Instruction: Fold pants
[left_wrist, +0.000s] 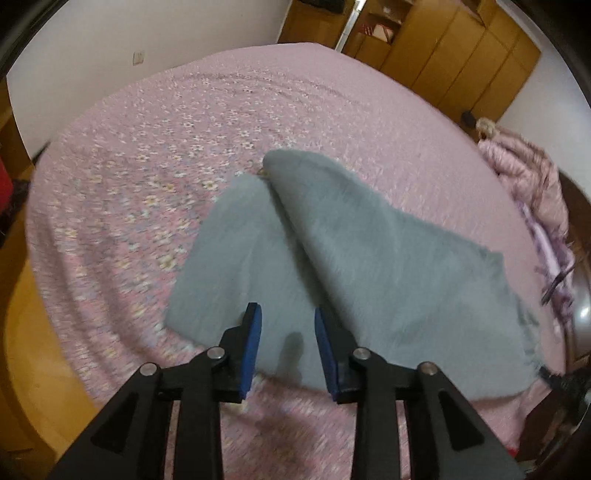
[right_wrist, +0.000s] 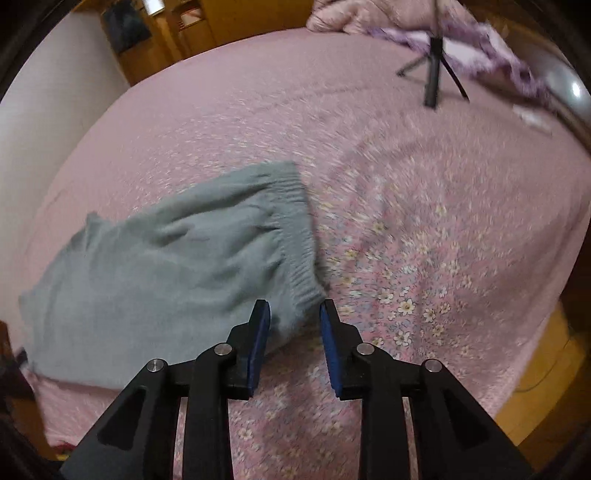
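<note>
Grey fleece pants (left_wrist: 332, 258) lie on a pink flowered bedspread (left_wrist: 147, 155), with one layer folded over another along a diagonal crease. My left gripper (left_wrist: 287, 314) hovers open over the near edge of the pants, nothing between its blue pads. In the right wrist view the same pants (right_wrist: 166, 266) lie to the left, their ribbed waistband (right_wrist: 299, 236) facing right. My right gripper (right_wrist: 294, 308) is open, just above the near corner of the waistband, holding nothing.
A black tripod (right_wrist: 432, 70) stands on the bed at the far right, next to purple patterned cloth (right_wrist: 498, 55). A pink padded jacket (left_wrist: 524, 173) is piled at the bed's right side. Wooden wardrobes (left_wrist: 443, 48) and a white wall (left_wrist: 147, 33) lie beyond. Wooden floor (left_wrist: 33, 350) borders the bed.
</note>
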